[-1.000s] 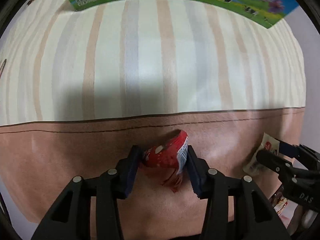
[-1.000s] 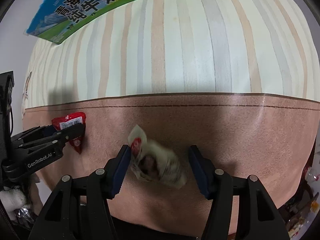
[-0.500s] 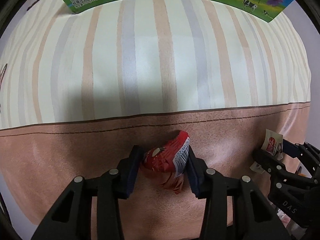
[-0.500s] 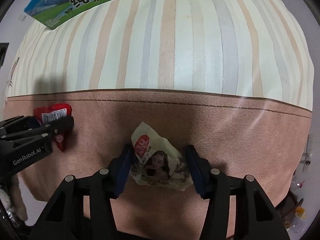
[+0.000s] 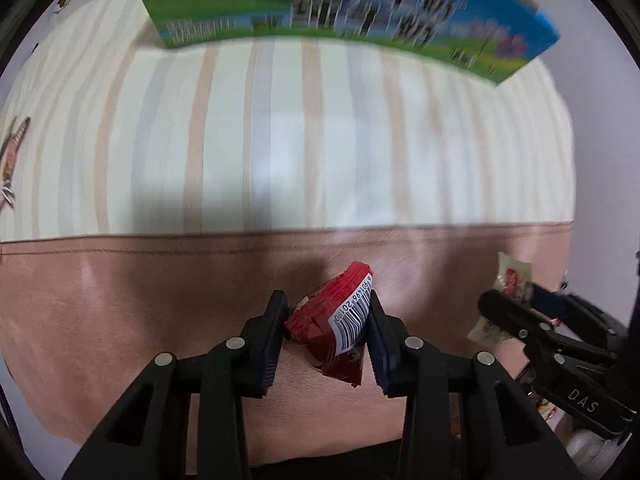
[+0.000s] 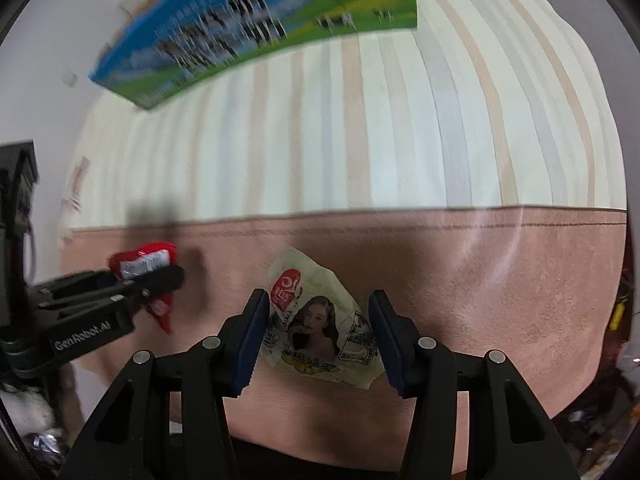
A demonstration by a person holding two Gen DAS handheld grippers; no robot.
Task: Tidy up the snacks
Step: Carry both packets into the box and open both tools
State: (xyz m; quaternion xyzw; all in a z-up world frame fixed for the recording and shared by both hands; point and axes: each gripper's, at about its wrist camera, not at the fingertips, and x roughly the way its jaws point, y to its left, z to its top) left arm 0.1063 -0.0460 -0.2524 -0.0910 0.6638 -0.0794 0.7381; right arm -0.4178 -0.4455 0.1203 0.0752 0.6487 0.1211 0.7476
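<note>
My left tool (image 5: 328, 330) is clamped on a red packet (image 5: 334, 326). Its jaws have just been closing, and the foil between them looks more crumpled than it did a second ago. My right tool (image 6: 316, 336) has its jaws closed on a pale packet (image 6: 320, 328) printed with a portrait; they too have just been narrowing, and the wrapper now sits squarely between the pads, where earlier it lay blurred and askew.

The bigger change is above. The milk carton (image 5: 344, 20) at twelve o'clock fills much more of both wrist views than before, and the table (image 5: 120, 320) with its pink band and striped cloth looks further below. I read that as both hands having lifted, each with its packet off the surface. So the pick-up seems done, and what I judge is left is carrying both snacks to wherever they belong, perhaps toward the carton, though I cannot see a bin or tray.

Counting: two tools, two packets (one red, one pale), one carton. In the left view the right tool shows at three o'clock with the pale wrapper. In the right view the left tool sits at nine o'clock with the red one. Clutter at the lower edges is too blurred to count.
</note>
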